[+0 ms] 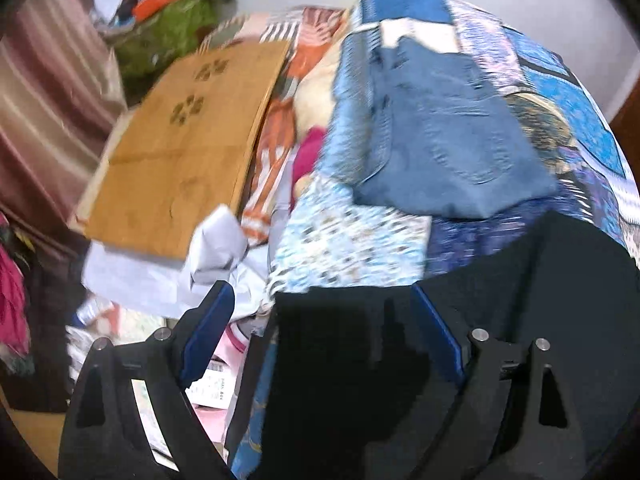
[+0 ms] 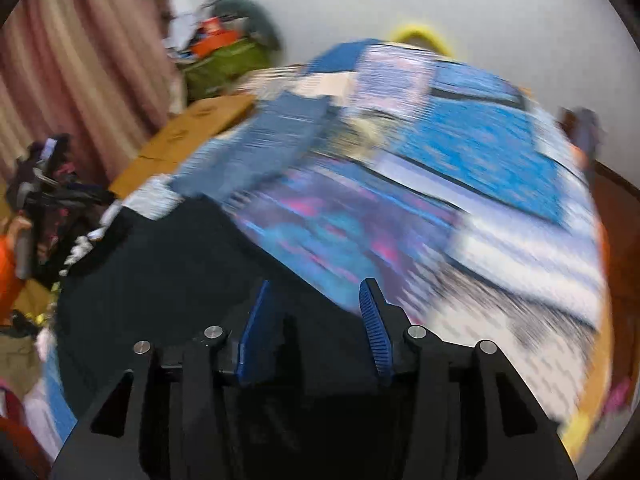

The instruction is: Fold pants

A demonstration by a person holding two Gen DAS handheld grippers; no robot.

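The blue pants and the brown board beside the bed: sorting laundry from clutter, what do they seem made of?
Blue pants: likely denim, matte and faded, with a stitched back pocket. Brown board: looks like corrugated cardboard, flat and dull, with printed paw marks.

Bed with blue patchwork bedspread [image 1: 568, 120] ahead of the tool. Brown cardboard sheet [image 1: 180, 152] with paw prints, ahead and left. Striped pink-brown curtain [image 2: 80, 60] far left. Plain white wall [image 2: 320, 0] beyond. Green bag [image 2: 228, 64] heaped with clutter against that wall.
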